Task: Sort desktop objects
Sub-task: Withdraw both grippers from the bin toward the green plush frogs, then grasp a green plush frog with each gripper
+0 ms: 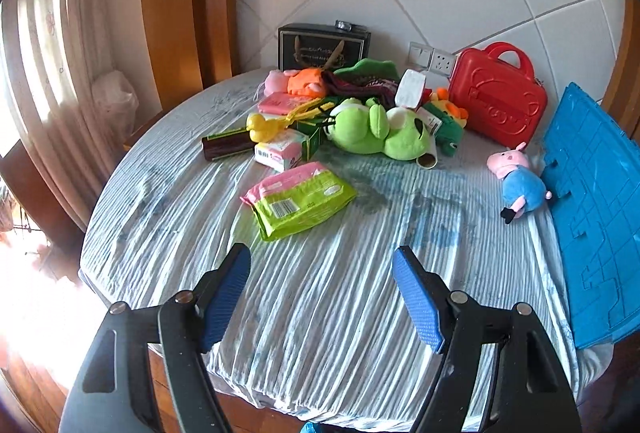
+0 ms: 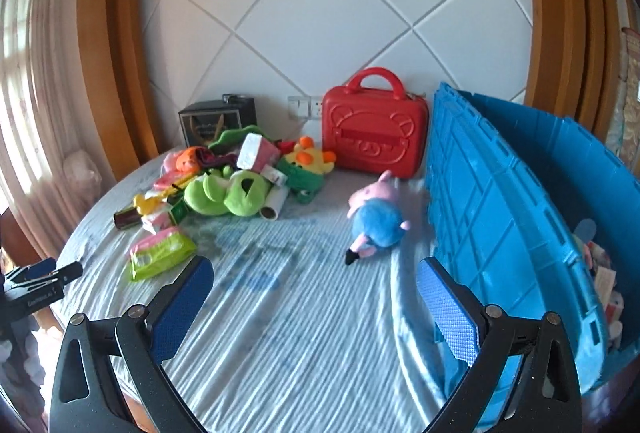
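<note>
Left wrist view: a round tabletop [image 1: 320, 313] under a striped pale-blue cloth carries a heap of things toward the wall. Nearest the camera lies a green-and-pink packet [image 1: 298, 203], flat and apart from the heap. Behind it are a white-and-pink tissue pack [image 1: 280, 153], a dark brown box [image 1: 226, 147], a yellow duck toy [image 1: 260, 127] and a green frog plush [image 1: 376, 133] lying on its side. A red case [image 1: 498, 99] stands upright against the wall, a dark box [image 1: 322, 45] left of it. A pig plush in blue [image 1: 518, 181] lies by itself, just beside the blue crate [image 1: 592, 213] at the right edge. The left claw [image 1: 322, 273] hangs over bare cloth with its jaws wide apart, holding nothing and touching nothing.

Right wrist view: the same heap sits at the far left, the frog plush [image 2: 224, 195] and packet [image 2: 160, 253] among it. The red case [image 2: 374, 135] stands at the wall, and the pig plush [image 2: 374, 219] lies between the heap and the crate [image 2: 500, 213], whose wall rises close on the right; some items lie inside it. The right claw [image 2: 314, 283] is spread wide and empty, above open cloth. The left claw [image 2: 40, 275] shows at the left edge.
</note>
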Tool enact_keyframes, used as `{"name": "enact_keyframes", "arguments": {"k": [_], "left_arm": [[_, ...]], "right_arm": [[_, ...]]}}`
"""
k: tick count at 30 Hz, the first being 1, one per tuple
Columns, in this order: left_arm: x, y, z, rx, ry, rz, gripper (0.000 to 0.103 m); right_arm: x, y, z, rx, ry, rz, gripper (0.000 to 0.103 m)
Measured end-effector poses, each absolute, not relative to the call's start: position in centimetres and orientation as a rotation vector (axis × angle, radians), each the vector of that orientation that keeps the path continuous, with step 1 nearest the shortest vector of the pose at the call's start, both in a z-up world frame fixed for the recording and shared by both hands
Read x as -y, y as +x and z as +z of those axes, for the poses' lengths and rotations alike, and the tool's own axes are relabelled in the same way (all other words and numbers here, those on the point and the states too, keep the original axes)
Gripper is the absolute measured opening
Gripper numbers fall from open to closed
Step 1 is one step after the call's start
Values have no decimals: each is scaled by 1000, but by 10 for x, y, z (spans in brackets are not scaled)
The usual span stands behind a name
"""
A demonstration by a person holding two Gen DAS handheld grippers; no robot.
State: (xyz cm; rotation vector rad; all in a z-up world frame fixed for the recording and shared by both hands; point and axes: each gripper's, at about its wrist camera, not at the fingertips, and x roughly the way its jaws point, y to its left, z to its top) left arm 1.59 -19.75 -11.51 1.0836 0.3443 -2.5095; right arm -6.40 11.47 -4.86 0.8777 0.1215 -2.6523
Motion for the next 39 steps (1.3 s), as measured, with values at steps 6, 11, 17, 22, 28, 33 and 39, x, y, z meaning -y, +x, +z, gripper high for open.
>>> {"name": "enact_keyframes", "arguments": {"k": [6, 11, 17, 22, 28, 33, 39], "left_arm": [[218, -17, -147, -330, 1223, -2382, 73], [236, -46, -165, -332, 1282, -2309, 73], [264, -96, -193, -420, 1397, -2262, 73], [284, -171, -187, -335, 1425, -2329, 73], [303, -286, -166, -178, 1433, -2433, 73], [310, -360, -192, -137, 1570, -2433, 73], [319, -383, -237, -190, 1657, -2421, 88]], "right_arm": [[-101, -119, -90, -28, 1026, -2547, 103], [-82, -169, -133, -34, 1143, -2447, 103], [-46, -221, -174, 5, 1325, -2296, 103], [-16, -257, -189, -24, 1395, -2282, 103], [42, -325, -185, -40, 1454, -2314, 103], [97, -387, -191, -38, 1516, -2363, 103], [154, -431, -234, -156, 1636, -2308, 103]]}}
